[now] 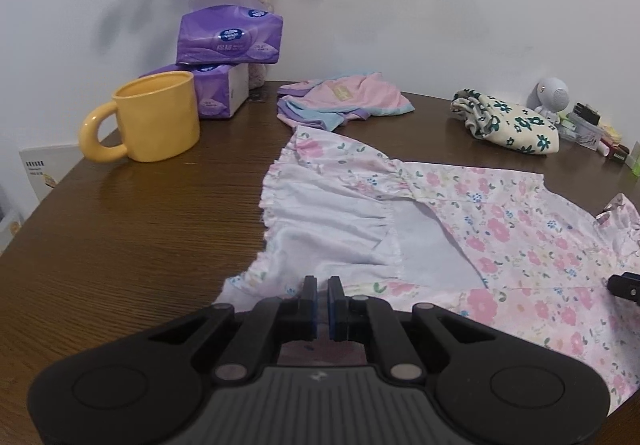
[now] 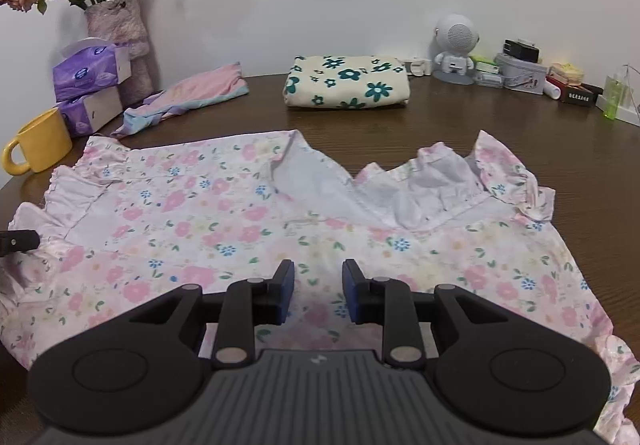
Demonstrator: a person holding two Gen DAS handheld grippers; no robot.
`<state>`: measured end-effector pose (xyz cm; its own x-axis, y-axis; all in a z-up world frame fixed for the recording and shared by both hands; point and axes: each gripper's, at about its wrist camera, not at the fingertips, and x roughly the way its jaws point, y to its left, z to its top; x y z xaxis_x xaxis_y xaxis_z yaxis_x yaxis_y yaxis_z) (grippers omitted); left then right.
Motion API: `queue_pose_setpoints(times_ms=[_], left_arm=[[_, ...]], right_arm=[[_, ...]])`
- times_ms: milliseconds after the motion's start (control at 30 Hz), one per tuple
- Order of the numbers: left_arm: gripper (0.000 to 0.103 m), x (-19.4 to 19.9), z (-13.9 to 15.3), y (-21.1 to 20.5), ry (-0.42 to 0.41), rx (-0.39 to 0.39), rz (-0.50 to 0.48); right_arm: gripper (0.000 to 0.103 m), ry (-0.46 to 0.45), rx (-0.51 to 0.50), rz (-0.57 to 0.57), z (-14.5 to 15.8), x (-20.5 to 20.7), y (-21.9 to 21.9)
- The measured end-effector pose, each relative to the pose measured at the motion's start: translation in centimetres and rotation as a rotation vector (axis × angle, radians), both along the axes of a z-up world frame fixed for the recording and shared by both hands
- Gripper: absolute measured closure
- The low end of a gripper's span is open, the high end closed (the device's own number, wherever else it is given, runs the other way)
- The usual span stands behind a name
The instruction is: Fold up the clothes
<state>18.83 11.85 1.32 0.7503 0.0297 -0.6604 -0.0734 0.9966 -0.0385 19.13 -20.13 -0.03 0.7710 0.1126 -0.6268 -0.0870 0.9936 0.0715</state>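
**Pink floral top spread out, one sleeve turned in**

Pink flowered cotton covers the lower half of both views: a small ruffled top (image 2: 208, 213) lies flat on the brown wooden table (image 2: 520, 149), the right place for folding. In the left wrist view its ruffled sleeve (image 1: 328, 213) sits at centre, turned pale side up across the body, which looks like a first fold already made. The left gripper (image 1: 322, 299) at the bottom centre of that view has its jaws clenched almost together over the near edge of the top; whether a pinch of fabric is caught between them I cannot tell. The right gripper (image 2: 318, 291), low in the middle of its own view, hovers above the flowered front with its jaws parted and nothing between them, probably on its way to a hem or the other sleeve (image 2: 460, 185).

At the upper centre of the right view a cream green-flowered cloth (image 2: 346, 81) lies neatly folded, seemingly finished. A pink and blue garment (image 2: 188, 97) at upper left lies crumpled, likely awaiting its turn. A yellow mug (image 1: 156, 117) stands clear at the left.
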Motion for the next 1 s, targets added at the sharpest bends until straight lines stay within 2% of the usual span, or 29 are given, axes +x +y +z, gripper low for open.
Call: queue_pose_setpoints(times_ms=[333, 467, 533, 633, 833, 1000], left_arm=[[0.096, -0.5, 0.1, -0.2, -0.005, 0.046, 0.028], [0.091, -1.3, 1.4, 0.1, -0.074, -0.021, 0.022], [0.086, -2.1, 2.1, -0.3, -0.131, -0.018, -0.001], [0.085, -2.4, 2.3, -1.5, -0.154, 0.006, -0.043], [0.085, -1.5, 0.8, -3.3, -0.083, -0.023, -0.144], [0.085, -1.5, -0.1, -4.3, -0.062, 0.013, -0.159]], right_arm=[[0.078, -0.005, -0.028, -0.052, -0.1, 0.0, -0.9], [0.077, -0.034, 0.06, -0.026, 0.6, -0.5, -1.3], [0.077, -0.077, 0.074, 0.015, 1.2, -1.2, -0.6], [0.077, -0.102, 0.072, 0.082, 1.4, -1.9, 1.4], [0.077, -0.078, 0.026, 0.198, 0.9, -2.1, 5.7], [0.077, -0.066, 0.007, 0.19, 0.7, -1.9, 6.7]])
